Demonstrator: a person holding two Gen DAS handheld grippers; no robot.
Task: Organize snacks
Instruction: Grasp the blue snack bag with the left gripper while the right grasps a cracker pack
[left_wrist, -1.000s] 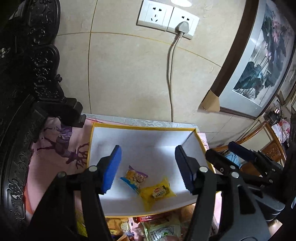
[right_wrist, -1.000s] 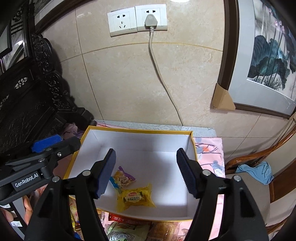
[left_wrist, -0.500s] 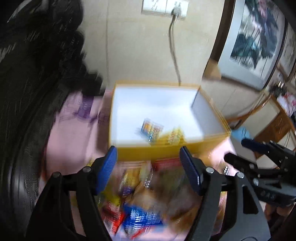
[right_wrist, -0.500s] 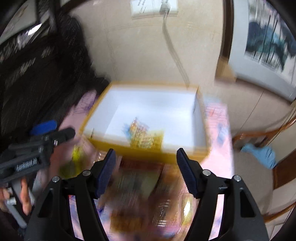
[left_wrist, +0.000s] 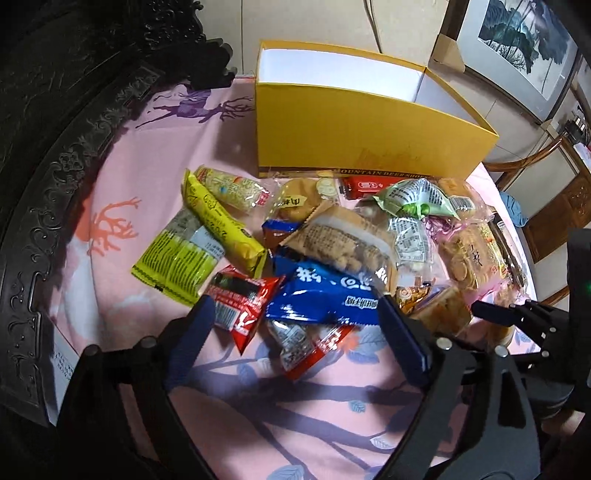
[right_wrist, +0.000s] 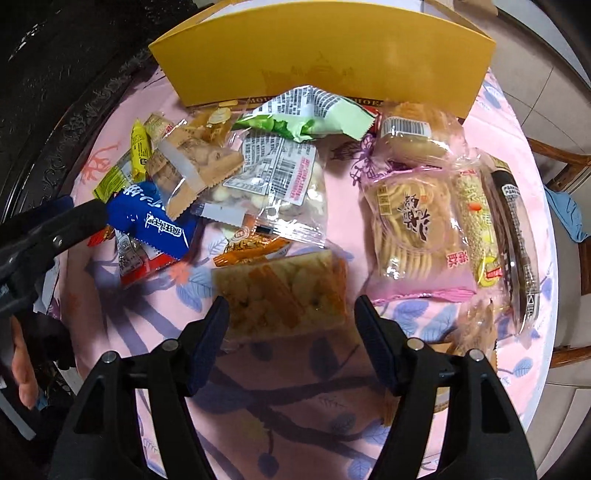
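Standing at the back of the pink tablecloth (left_wrist: 110, 192), the yellow box (left_wrist: 351, 140) shows part of a printed line — "MOUNTAIN DEER"; snacks lie heaped before it. Left gripper (left_wrist: 295, 325), jaws just widening, straddles the blue packet (left_wrist: 317, 295) of Chinese lettering, unpressed; right gripper (right_wrist: 291, 314), also widening, brackets the clear cracker pack (right_wrist: 280, 291) — grasping nothing.

Likely a home living room — carved dark wood furniture (left_wrist: 55, 155), framed painting (left_wrist: 517, 40), floral tablecloth (left_wrist: 295, 417)
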